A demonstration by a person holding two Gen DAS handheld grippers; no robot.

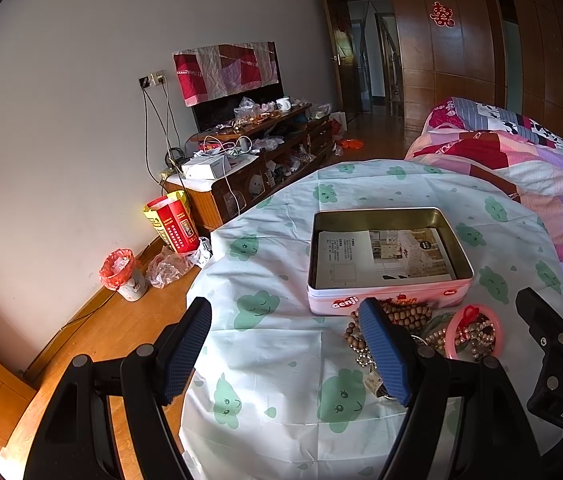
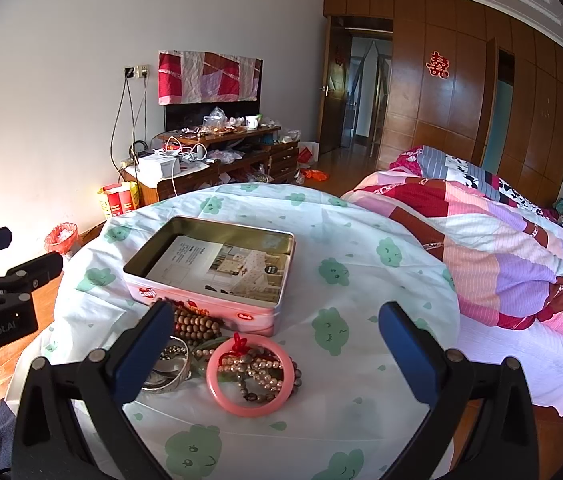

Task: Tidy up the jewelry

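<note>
White wall [image 2: 61,60], wooden floor [image 1: 121,320], cluttered cabinet [image 2: 217,160], quilted bed [image 2: 501,240].

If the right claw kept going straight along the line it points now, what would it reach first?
Most likely the pink bangle and the beaded bracelets piled inside it, lying on the tablecloth between the open right claw fingers. The pink tin sits further on. Depth is uncertain.

A pink bangle [image 2: 250,375], pearl and wooden bead strands [image 2: 195,324] lie heaped just before the open tin [image 2: 217,268].
</note>
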